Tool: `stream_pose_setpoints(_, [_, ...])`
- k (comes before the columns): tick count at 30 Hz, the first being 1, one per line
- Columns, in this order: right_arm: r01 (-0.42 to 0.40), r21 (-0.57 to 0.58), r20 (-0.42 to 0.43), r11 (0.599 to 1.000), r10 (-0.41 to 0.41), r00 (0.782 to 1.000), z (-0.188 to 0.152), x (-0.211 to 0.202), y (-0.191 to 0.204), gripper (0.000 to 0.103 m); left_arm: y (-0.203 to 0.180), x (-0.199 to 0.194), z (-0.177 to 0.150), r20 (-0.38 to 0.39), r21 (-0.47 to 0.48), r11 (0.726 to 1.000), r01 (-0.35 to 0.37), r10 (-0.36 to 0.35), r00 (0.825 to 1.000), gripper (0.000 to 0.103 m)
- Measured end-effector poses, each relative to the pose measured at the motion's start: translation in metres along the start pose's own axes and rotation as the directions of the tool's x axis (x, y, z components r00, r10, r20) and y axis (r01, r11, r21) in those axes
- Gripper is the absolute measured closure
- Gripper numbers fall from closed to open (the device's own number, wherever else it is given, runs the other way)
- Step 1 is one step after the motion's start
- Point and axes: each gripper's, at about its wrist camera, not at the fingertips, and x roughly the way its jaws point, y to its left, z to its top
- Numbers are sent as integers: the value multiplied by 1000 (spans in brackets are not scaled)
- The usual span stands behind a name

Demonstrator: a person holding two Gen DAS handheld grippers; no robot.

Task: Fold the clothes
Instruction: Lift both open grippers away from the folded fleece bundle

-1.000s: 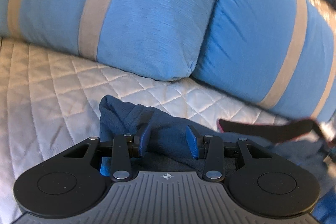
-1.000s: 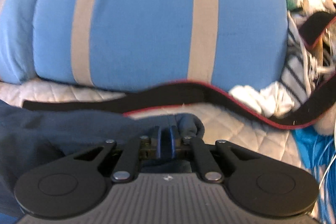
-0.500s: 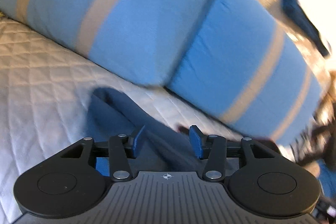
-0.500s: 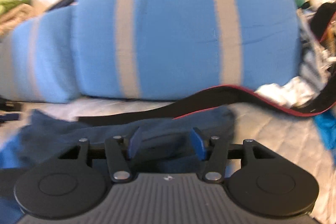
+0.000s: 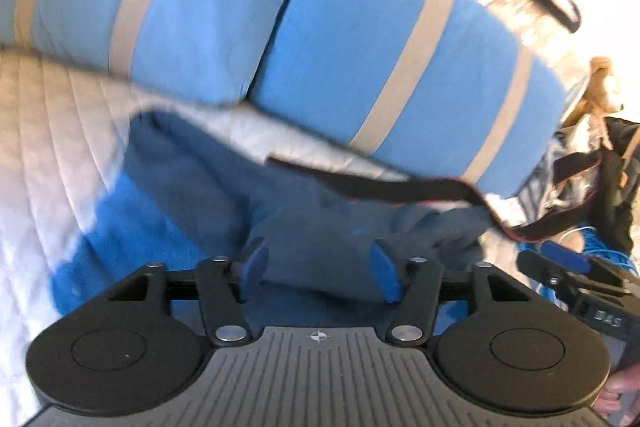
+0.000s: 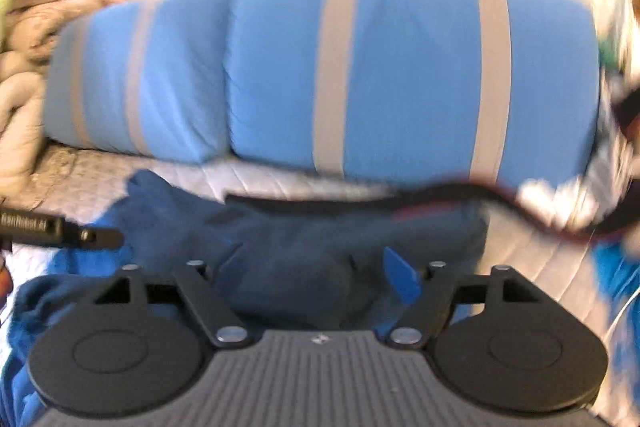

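A dark navy garment (image 5: 304, 211) lies rumpled on the white quilted bed (image 5: 48, 131), just below the pillows. My left gripper (image 5: 320, 267) hovers over its near part, open, with nothing between the blue fingertips. In the right wrist view the same navy garment (image 6: 304, 243) lies ahead of my right gripper (image 6: 316, 273), which is open wide and holds nothing. The left gripper's tip (image 6: 64, 231) shows at the left edge of that view. The right gripper (image 5: 576, 275) shows at the right of the left wrist view.
Two blue pillows with beige stripes (image 5: 360, 39) lie behind the garment. A black strap with red edging (image 5: 384, 187) crosses its far edge. Brighter blue fabric (image 5: 132, 227) lies at the left. Piled clothes and cables (image 5: 600, 163) crowd the right; beige blankets (image 6: 24, 39) lie far left.
My right gripper, shut on the navy garment a second ago, has opened and let it go. The left gripper has opened wider. Both have drawn back, and the garment lies flatter.
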Motion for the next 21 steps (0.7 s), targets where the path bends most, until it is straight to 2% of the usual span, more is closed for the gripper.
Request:
stream_pose_setpoints(1, [-9, 0, 22, 1000, 9, 1000, 9, -16, 4, 17, -6, -13, 4, 17, 15, 1000, -2, 2, 1000, 45])
stream_pose_setpoints(3, [-38, 39, 64, 999, 36, 997, 19, -47, 7, 7, -19, -39, 5, 52, 37, 999, -7, 5, 999, 38])
stream_pose_setpoints(5, [-74, 83, 91, 994, 66, 994, 24, -80, 11, 1, -30, -66, 3, 89, 52, 999, -7, 2, 996, 27])
stream_pose_setpoints(7, [-103, 105, 109, 989, 92, 990, 24, -111, 15, 0, -38, -89, -3, 131, 60, 998, 12, -19, 991, 20])
stream_pose_setpoints(10, [-96, 58, 115, 994, 89, 989, 12, -148, 19, 0, -37, -121, -17, 167, 65, 997, 37, -48, 985, 10])
stream_pose_setpoints(16, [-59, -21, 84, 998, 61, 995, -27, -205, 2, 0, -14, -176, -58, 175, 147, 989, 6, -32, 984, 9])
stream_pose_setpoints(21, [-39, -92, 38, 995, 42, 998, -72, -234, -16, 0, 8, -209, -94, 171, 216, 974, -68, 31, 985, 9])
